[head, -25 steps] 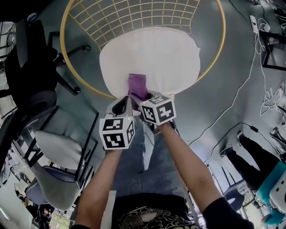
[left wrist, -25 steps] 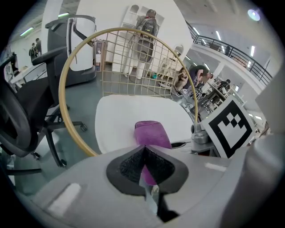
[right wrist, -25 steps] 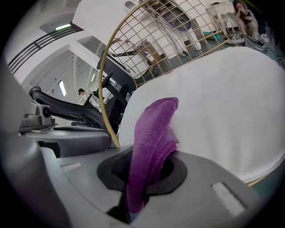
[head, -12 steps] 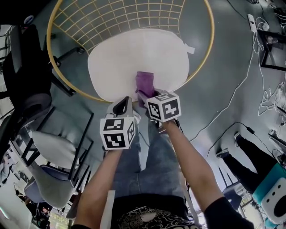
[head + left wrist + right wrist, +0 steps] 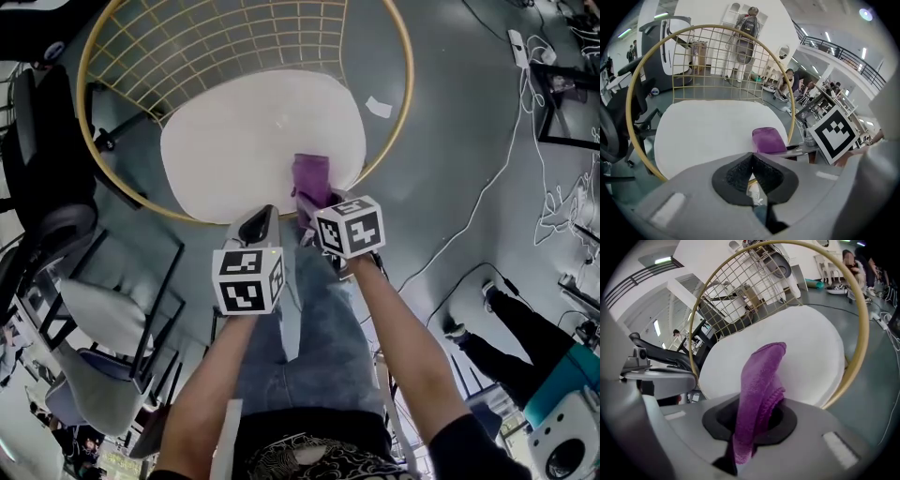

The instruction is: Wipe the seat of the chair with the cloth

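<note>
**Cloth clamped in the right gripper, reaching out over the near edge of the seat**

Cloth (image 5: pixel 759 385), purple and folded into a narrow strip, is pinched between the jaws of the right gripper (image 5: pixel 309 202). Its long axis runs straight ahead, in line with the jaws. The free end is carried out over the near rim of the white seat (image 5: pixel 234 141) and appears to rest there, though firm contact cannot be confirmed.

Nearly all of the seat lies ahead of this gripper and off to its left, so a wiping stroke is judged to call for a push forward and leftward across the cushion. Beyond the seat, the gold hoop of the chair frame (image 5: pixel 409 84) and its wire-grid back (image 5: pixel 216 47) are seen.

The left gripper (image 5: pixel 751 157) is held just beside the right one, on its left and slightly behind. Its jaws are pressed together with nothing between them, and it is kept short of the seat's edge. The right hand is therefore the nearer one and the only one engaged. Both forearms are extended forward and down, close together above the person's legs.
</note>
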The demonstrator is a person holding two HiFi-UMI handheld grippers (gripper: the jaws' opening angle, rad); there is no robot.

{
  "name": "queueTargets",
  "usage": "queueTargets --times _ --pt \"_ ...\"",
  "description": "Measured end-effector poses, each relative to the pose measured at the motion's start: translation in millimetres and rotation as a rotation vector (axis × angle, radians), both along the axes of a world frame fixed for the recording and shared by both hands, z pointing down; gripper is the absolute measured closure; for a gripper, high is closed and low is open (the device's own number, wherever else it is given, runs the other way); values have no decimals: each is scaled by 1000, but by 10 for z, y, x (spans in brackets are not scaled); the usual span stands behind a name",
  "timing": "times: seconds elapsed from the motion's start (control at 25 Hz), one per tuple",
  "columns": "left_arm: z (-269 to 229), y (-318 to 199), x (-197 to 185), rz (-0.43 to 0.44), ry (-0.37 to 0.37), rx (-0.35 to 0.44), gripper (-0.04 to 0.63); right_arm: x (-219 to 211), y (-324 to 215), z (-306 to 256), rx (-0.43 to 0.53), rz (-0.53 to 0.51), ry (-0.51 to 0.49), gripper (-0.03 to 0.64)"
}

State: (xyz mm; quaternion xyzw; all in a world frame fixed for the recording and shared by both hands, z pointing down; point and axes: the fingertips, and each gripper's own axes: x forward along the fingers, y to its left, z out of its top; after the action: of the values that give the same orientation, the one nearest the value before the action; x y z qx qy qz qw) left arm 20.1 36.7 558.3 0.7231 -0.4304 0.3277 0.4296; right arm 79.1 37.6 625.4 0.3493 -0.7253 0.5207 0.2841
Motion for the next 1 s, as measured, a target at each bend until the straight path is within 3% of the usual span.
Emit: queueTargets --times 0.32,0.56,0.76,0.84,1.0 --pt "-42 -5 323 6 1 6 595 478 -156 -88 14 68 5 555" --pt "-99 -75 531 8 -3 19 595 820 -292 -142 -24 233 -50 555" --pt "-226 -163 652 5 -19 39 595 1000 -302 -172 -122 424 -154 555" --pt "-309 -193 682 3 -24 48 595 989 -295 -240 -121 409 -182 555" --pt "-524 -192 649 -14 -44 64 595 865 -231 -471 -55 240 -152 555"
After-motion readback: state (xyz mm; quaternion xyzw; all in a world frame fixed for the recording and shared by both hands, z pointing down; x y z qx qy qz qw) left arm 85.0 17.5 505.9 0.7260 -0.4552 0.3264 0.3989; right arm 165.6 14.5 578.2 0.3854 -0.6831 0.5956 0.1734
